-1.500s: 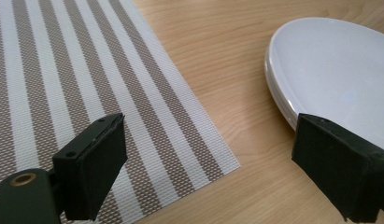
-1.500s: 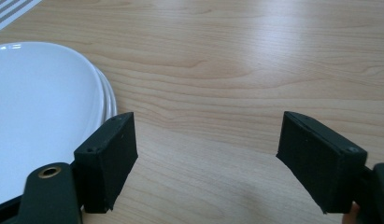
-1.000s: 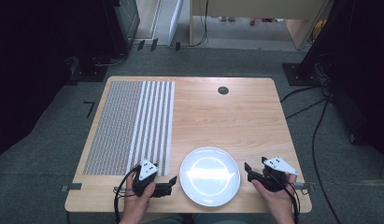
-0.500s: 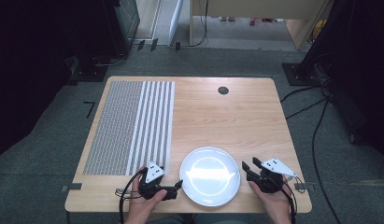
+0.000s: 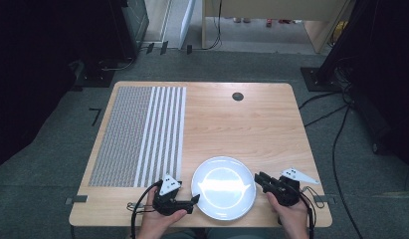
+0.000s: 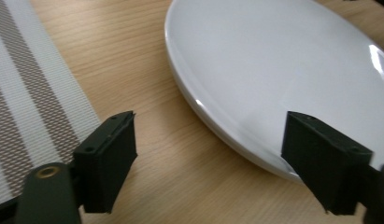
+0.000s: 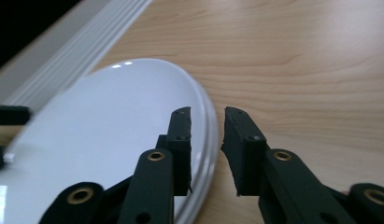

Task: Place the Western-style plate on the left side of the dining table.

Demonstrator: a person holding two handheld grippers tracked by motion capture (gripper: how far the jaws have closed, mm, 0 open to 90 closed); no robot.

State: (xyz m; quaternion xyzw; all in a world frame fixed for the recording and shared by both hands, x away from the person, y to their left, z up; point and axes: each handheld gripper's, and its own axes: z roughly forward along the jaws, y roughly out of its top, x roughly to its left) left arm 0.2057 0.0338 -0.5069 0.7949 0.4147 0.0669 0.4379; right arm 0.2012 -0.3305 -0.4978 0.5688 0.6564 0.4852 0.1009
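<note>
A white plate (image 5: 223, 186) lies near the front edge of the wooden table (image 5: 252, 129). My left gripper (image 5: 194, 201) lies at the plate's left rim. In the left gripper view the plate (image 6: 283, 65) has its rim between the jaws of the left gripper (image 6: 215, 135), which stand wide and clear of it and have just been closing. My right gripper (image 5: 258, 178) is at the plate's right rim. In the right gripper view the jaws of the right gripper (image 7: 207, 114) have just been closing and straddle the plate (image 7: 110, 126) rim, a narrow gap still showing.
A grey and white striped mat (image 5: 137, 134) covers the table's left part, close to my left gripper. A small black round cap (image 5: 237, 96) sits at the back of the table. Cables trail on the carpet to the right of the table.
My left gripper has slid right and turned level against the plate's left rim. The right gripper's jaws have narrowed around the right rim. The plate has not moved.
</note>
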